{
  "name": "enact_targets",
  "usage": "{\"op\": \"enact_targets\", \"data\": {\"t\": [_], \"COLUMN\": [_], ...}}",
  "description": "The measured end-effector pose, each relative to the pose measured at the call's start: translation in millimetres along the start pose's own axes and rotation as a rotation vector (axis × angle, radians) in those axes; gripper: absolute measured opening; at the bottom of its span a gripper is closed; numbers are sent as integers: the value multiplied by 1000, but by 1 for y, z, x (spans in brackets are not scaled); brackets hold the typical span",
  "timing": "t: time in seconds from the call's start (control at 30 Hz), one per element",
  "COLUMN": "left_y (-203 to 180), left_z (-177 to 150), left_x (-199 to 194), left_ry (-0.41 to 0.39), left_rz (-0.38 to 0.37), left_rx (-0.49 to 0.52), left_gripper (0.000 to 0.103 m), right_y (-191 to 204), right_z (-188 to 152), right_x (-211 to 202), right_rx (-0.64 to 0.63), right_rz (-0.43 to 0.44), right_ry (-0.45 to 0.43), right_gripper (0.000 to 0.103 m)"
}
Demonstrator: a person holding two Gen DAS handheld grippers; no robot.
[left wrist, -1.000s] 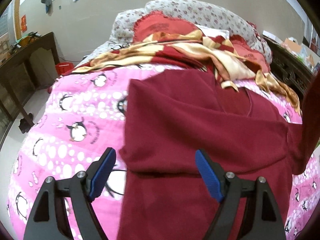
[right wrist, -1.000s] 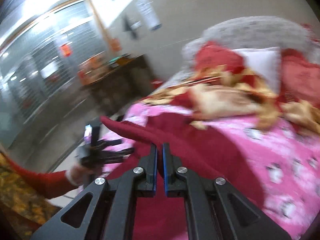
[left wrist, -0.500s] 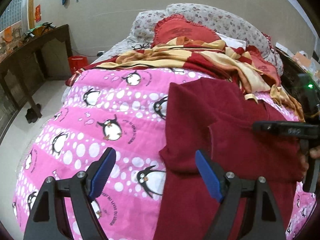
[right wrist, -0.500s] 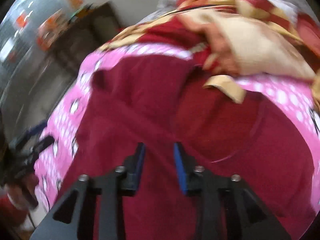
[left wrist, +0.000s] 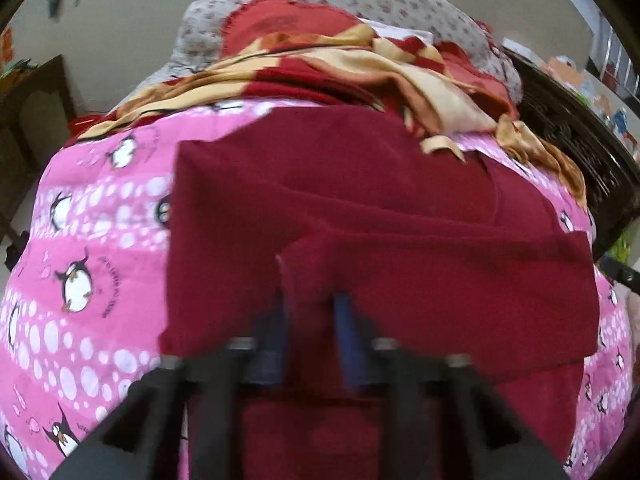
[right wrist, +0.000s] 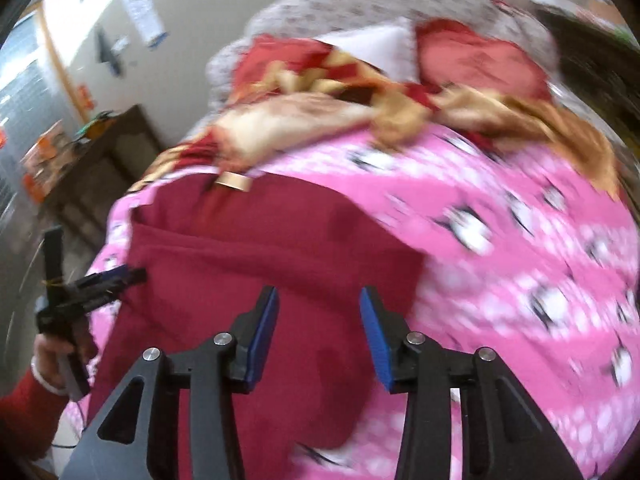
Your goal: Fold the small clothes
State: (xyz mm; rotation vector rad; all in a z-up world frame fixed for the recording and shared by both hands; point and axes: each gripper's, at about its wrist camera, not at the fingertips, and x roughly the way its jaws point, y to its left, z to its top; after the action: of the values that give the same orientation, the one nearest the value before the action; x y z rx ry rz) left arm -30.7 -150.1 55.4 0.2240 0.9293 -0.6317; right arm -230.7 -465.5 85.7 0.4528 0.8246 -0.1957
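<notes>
Pink penguin-print quilt (left wrist: pixel 92 240) covers a bed, with a red-and-gold blanket (left wrist: pixel 360 68) bunched toward the pillows. On the quilt lies the dark red garment (left wrist: pixel 400 240), partly folded. Left gripper (left wrist: pixel 310 308) (blurred) is closing, a folded cloth edge between its blue pads. Right gripper (right wrist: pixel 319 300) is opening above the garment, its pads clear of the cloth.

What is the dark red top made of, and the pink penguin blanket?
The dark red top looks like soft, matte knit, maybe fleece: no shine, thick rounded folds. The pink penguin blanket seems smooth printed cotton or polyester, lying flat with crisp printed dots. Blur leaves both uncertain.
</notes>
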Motion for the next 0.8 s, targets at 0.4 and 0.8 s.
{"op": "enact_targets", "data": {"t": [0.4, 0.8], "left_y": [47, 54], "left_z": [22, 4], "left_x": [-33, -1], "left_ry": [-64, 8], "left_rz": [46, 81], "left_rx": [-68, -79], "left_gripper": [13, 38], "right_y": [-10, 3], "right_z": [-1, 9], "right_x": [15, 55], "right_rx": [79, 70], "right_rz": [-102, -159], "right_ry": [-20, 4], "right_gripper": [55, 52]}}
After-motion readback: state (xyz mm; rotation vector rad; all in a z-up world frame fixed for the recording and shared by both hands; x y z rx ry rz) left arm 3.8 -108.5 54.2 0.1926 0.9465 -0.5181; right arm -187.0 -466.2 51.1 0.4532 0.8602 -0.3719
